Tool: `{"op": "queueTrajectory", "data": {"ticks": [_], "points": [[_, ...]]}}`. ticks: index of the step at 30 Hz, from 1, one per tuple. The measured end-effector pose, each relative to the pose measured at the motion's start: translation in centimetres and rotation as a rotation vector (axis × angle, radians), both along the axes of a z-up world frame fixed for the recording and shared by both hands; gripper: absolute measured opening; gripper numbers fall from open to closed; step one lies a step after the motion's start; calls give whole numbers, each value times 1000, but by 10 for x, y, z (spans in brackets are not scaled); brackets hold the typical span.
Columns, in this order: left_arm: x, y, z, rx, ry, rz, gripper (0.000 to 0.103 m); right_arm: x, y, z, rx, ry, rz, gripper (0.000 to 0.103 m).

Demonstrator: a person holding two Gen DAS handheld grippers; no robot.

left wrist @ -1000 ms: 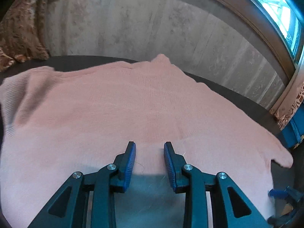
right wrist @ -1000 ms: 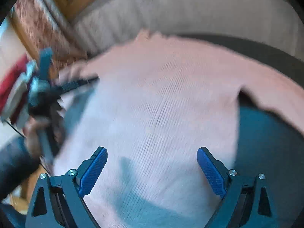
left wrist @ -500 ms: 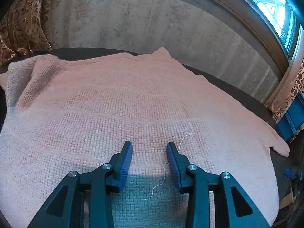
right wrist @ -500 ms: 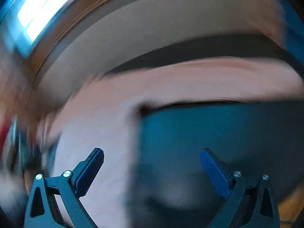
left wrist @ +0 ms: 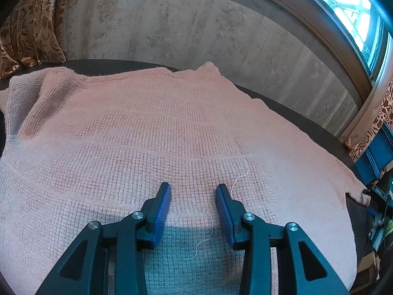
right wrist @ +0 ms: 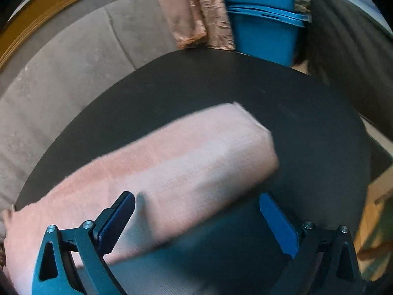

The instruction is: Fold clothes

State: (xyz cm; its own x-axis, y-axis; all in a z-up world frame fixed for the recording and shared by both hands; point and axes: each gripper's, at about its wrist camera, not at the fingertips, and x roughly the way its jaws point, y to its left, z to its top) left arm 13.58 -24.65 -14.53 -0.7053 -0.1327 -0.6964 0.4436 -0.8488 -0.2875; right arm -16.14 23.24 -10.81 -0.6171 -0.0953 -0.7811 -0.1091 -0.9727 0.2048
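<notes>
A pink knitted sweater (left wrist: 172, 123) lies spread flat over the dark round table (left wrist: 307, 123). My left gripper (left wrist: 193, 185) hovers low over its near part, jaws partly open, with nothing pinched between the blue pads. A loose white thread (left wrist: 210, 223) curls on the knit by the right finger. In the right wrist view one pink sleeve (right wrist: 184, 162) stretches from lower left to its cuff (right wrist: 265, 142) on the table (right wrist: 221, 81). My right gripper (right wrist: 196, 196) stands wide above the sleeve, its jaws closing. The pads do not press on the cloth.
Patterned brown curtains (left wrist: 32, 24) hang at the far left and right (right wrist: 203, 12). A blue plastic bin (right wrist: 260, 24) stands just past the table's far right edge, also seen beside the sweater (left wrist: 378, 154). A grey wall and window sit behind. Cardboard (right wrist: 378, 196) lies at the right.
My right gripper swung fast from over the sweater's body out to the sleeve, rolling as it went. The left jaws widened a little and barely moved; the sweater's near edge now reaches under its fingers.
</notes>
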Motion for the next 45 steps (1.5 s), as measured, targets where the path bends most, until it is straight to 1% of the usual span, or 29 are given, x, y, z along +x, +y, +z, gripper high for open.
{"op": "queueTrajectory", "data": {"ticks": [1,2,3,5,7,9,11,14,15,18,21,22,24,25,26,27,29,30,32,33,34,35,36,38,39,41,43,44,45], "points": [[0,0,0,0,0,0,38,-5,-6,0,29,2,24,82],[1,1,0,0,0,0,38,-9,-12,0,57,2,45,55],[1,1,0,1,1,-1,38,-10,-17,0,73,-4,55,33],[1,1,0,3,2,-1,38,-13,-12,-2,9,-21,51,13],[1,1,0,6,4,-1,38,-12,-3,-4,-99,-33,30,12],[1,0,-1,8,5,-1,38,-13,2,2,-253,-22,34,12],[1,0,-1,9,6,-1,38,-11,-8,19,-402,18,88,12],[1,1,-2,10,8,-1,38,-4,-57,53,-497,66,250,12],[1,0,-2,12,9,0,38,0,-78,62,-517,75,308,12],[3,0,-2,22,16,1,38,20,-169,87,-565,88,514,12],[5,-2,-3,37,26,3,38,47,-253,93,-560,64,684,12],[6,-3,-3,44,30,3,38,62,-289,92,-552,42,760,12],[7,-4,-4,57,38,2,38,81,-333,85,-528,3,877,18],[8,-5,-4,64,43,1,38,93,-353,80,-492,-21,920,22],[8,-6,-5,71,47,0,38,105,-371,76,-461,-41,956,33],[9,-7,-5,79,53,0,38,110,-375,72,-455,-41,960,44],[10,-9,-6,97,64,-2,38,119,-376,64,-458,-43,949,55],[10,-10,-7,105,70,-3,38,115,-369,60,-471,-52,935,56],[11,-11,-7,120,73,-6,38,92,-345,44,-491,-77,896,58],[10,-11,-6,125,65,-8,38,96,-337,36,-486,-80,877,59],[9,-11,-5,131,57,-11,38,100,-326,28,-456,-74,856,59],[6,-13,-4,164,51,-25,38,104,-319,20,-403,-61,848,60],[2,-17,-2,217,46,-46,38,109,-311,13,-354,-47,842,62],[-7,-28,-3,372,65,-70,38,123,-298,3,-279,-12,852,62],[-12,-34,-4,441,71,-67,39,128,-292,-5,-251,6,858,66],[-21,-45,-6,522,83,-45,39,140,-284,-15,-229,46,866,66],[-30,-59,-10,613,104,-21,40,144,-279,-12,-259,56,874,79],[-35,-65,-11,649,113,-8,40,144,-280,-12,-263,55,886,84],[-42,-72,-13,677,119,3,41,145,-282,-12,-257,55,895,87]]}}
